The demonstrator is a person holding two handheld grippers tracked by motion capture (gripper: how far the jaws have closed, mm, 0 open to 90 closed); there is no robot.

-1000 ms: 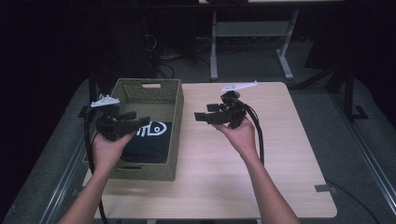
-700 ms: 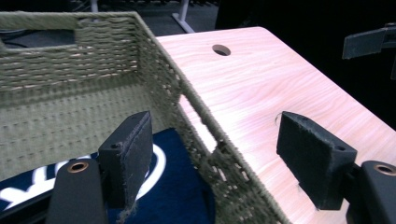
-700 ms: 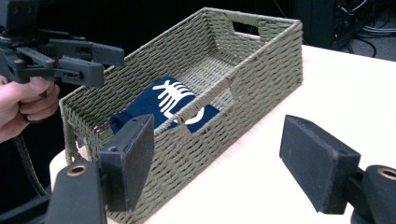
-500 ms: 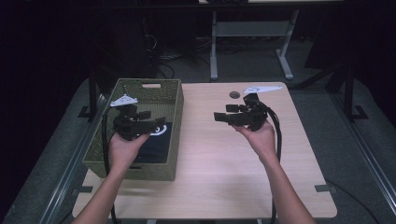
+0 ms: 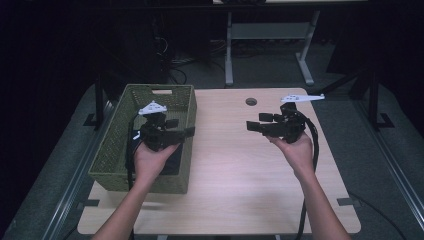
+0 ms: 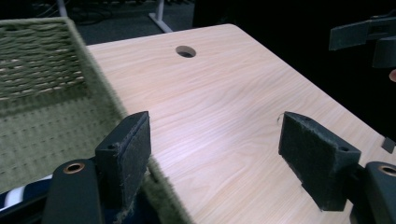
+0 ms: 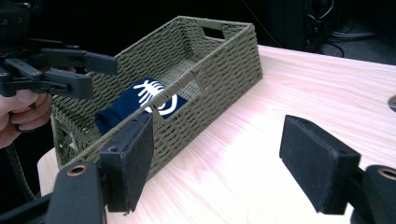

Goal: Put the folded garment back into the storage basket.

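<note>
One folded navy garment [image 7: 140, 100] with a white printed motif lies on the floor of a green woven basket [image 5: 112, 150], toward the end of the basket nearest the person; in the high view it is largely hidden beneath the left hand, while the right gripper view shows it lying flat behind the basket's long wall. The left gripper [image 5: 177, 131] is held over the basket's right-hand wall, pointing toward the middle of the table. Its jaws have just been opening and stand spread wide with nothing between them; the left gripper view shows the basket's rim running beneath the near pad and bare wood beyond. No pad touches the garment. The right gripper [image 5: 256, 123] is held above the open tabletop, well apart from the basket and pointing back toward it. Its jaws are likewise spread wide and empty, with only wood grain visible in the gap. The two grippers face each other across bare table. The basket sits on the left part of a light wooden table [image 5: 235, 195], with its long side running away from the person and a cut-out handle in its far end wall. A round cable hole [image 5: 251, 101] is set in the table near the far edge. A cable trails from each gripper toward the person.
</note>
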